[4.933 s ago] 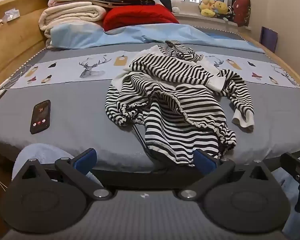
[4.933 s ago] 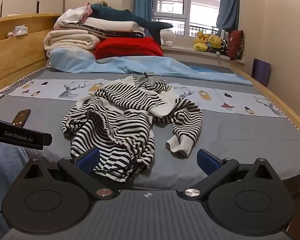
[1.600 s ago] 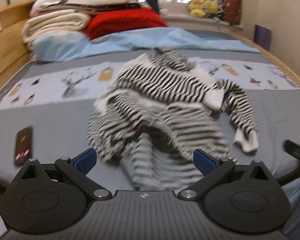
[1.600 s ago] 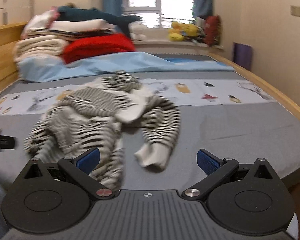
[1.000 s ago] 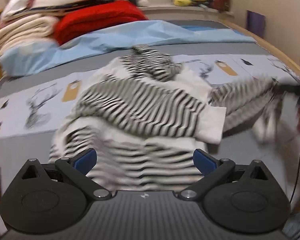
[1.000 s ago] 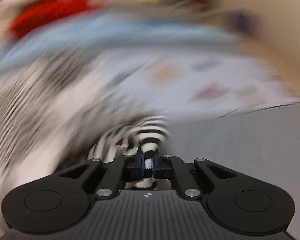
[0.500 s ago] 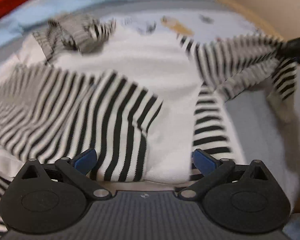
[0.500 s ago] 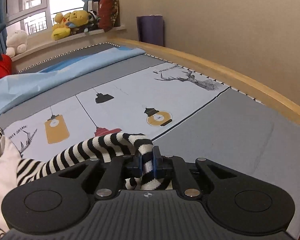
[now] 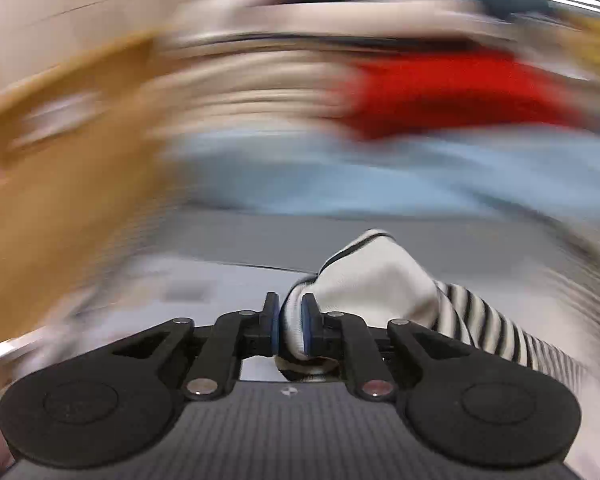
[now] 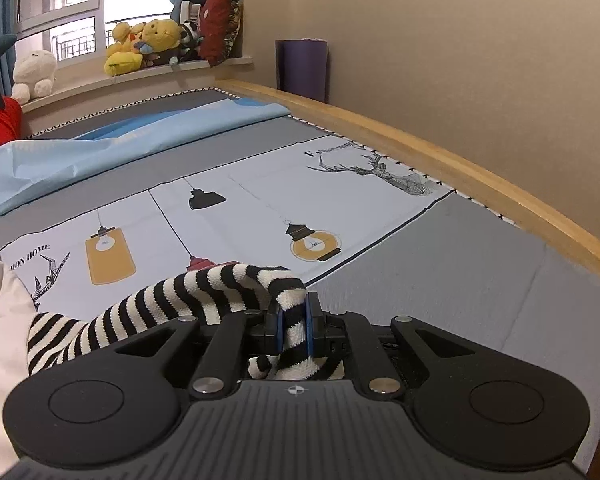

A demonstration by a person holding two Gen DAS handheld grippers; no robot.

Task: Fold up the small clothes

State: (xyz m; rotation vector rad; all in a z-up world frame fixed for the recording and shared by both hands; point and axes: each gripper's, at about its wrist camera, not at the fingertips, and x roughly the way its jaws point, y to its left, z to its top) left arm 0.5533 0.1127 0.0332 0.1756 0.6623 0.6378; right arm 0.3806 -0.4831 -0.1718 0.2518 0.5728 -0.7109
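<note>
Half a second ago the left gripper [image 9: 287,326] stood wide over the striped garment [image 9: 380,284]; its jaws have just been closing and now pinch a white, striped-edged fold of it. Behind it everything is motion-blurred. At the bed's [image 10: 460,256] right side, the right gripper [image 10: 293,320] clamps a striped sleeve [image 10: 172,300], which trails left toward the garment's white body.

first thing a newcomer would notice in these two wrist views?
Probably the black-and-white striped garment, pinched at once by both grippers: the right gripper clamps a striped sleeve low in its view, the left gripper, jaws just closed, grips a white cuffed end. Next, the yellow plush toys on the windowsill, top left, and the left view's heavy blur.
</note>
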